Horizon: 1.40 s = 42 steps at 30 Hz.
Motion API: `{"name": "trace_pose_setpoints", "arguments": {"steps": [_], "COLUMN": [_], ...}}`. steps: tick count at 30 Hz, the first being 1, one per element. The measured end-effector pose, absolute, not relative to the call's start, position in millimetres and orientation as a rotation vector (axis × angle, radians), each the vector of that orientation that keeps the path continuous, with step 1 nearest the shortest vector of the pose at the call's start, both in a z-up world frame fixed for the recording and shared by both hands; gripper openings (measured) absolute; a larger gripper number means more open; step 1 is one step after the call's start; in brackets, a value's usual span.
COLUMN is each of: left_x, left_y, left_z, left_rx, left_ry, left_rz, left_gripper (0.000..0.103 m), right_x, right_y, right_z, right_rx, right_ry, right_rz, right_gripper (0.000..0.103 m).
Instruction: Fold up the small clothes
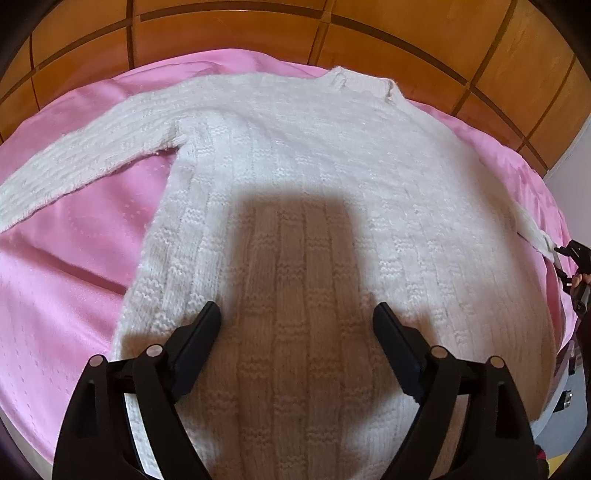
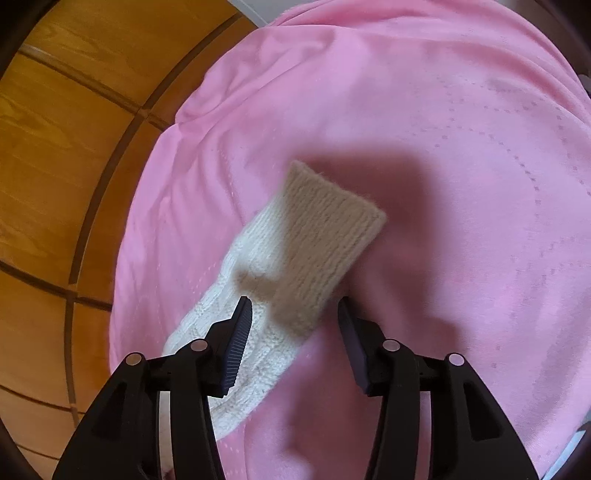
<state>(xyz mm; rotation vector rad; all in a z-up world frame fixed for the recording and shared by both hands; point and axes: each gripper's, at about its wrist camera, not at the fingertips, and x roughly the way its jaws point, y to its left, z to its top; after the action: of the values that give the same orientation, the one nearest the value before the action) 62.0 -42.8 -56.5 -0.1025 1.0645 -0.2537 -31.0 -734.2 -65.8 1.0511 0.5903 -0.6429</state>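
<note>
A white knitted sweater (image 1: 314,177) lies flat on a pink sheet (image 1: 66,280), collar at the far side, one sleeve stretched to the left. My left gripper (image 1: 297,314) is open and empty, hovering over the sweater's lower body. In the right wrist view the other sleeve's cuff (image 2: 317,236) lies on the pink sheet (image 2: 461,206). My right gripper (image 2: 295,308) is open and straddles the sleeve just behind the cuff, not closed on it. The right gripper also shows at the far right edge of the left wrist view (image 1: 574,258), beside the sleeve end.
A wooden headboard with dark grooves (image 1: 258,33) runs behind the bed and shows at the left in the right wrist view (image 2: 55,166). The pink sheet has soft wrinkles around the sweater. A pale wall strip (image 1: 572,166) stands at the right.
</note>
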Motion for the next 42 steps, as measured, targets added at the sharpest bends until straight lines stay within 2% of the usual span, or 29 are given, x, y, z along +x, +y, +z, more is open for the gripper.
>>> {"name": "trace_pose_setpoints", "arguments": {"steps": [2, 4, 5, 6, 7, 12, 17, 24, 29, 30, 36, 39, 41, 42], "left_x": [62, 61, 61, 61, 61, 68, 82, 71, 53, 49, 22, 10, 6, 6], "left_y": [-44, -45, -46, -46, -45, -36, -23, 7, 41, 47, 73, 76, 75, 74], "left_z": [-55, -51, -50, -48, -46, -39, -37, -34, -36, -37, -56, -63, -63, -63], "left_rx": [-0.089, -0.077, -0.072, -0.066, -0.06, -0.059, -0.098, -0.152, -0.194, -0.207, -0.295, -0.314, -0.318, -0.322], "left_ry": [1.062, 1.045, 1.037, 1.025, 1.011, 0.964, 0.95, 0.93, 0.94, 0.945, 1.021, 1.031, 1.032, 1.04], "left_rz": [-0.257, -0.255, -0.253, -0.248, -0.232, -0.183, -0.134, -0.075, -0.038, -0.035, -0.101, -0.127, -0.146, -0.163], "left_gripper": [0.087, 0.088, 0.088, 0.09, 0.092, 0.092, 0.092, 0.09, 0.087, 0.085, 0.062, 0.061, 0.049, 0.036], "right_x": [-27, -26, -26, -27, -31, -39, 11, 50, 35, 31, 4, -14, -21, -22], "right_y": [-728, -726, -726, -725, -720, -670, -573, -453, -421, -420, -416, -417, -415, -412], "right_z": [-60, -62, -64, -65, -62, -32, -19, -58, -72, -73, -78, -83, -83, -82], "right_rx": [0.991, 0.998, 1.015, 1.031, 1.015, 0.796, 0.615, 0.549, 0.461, 0.461, 0.488, 0.513, 0.508, 0.5], "right_ry": [0.615, 0.643, 0.665, 0.676, 0.66, 0.613, 0.734, 0.963, 0.992, 0.996, 1.028, 1.036, 1.036, 1.036], "right_rz": [-0.64, -0.597, -0.595, -0.609, -0.617, -0.68, -0.329, 0.053, 0.06, 0.06, 0.125, 0.15, 0.153, 0.154], "right_gripper": [0.044, 0.045, 0.05, 0.059, 0.06, 0.06, 0.06, 0.06, 0.047, 0.041, 0.041, 0.041, 0.041, 0.041]}}
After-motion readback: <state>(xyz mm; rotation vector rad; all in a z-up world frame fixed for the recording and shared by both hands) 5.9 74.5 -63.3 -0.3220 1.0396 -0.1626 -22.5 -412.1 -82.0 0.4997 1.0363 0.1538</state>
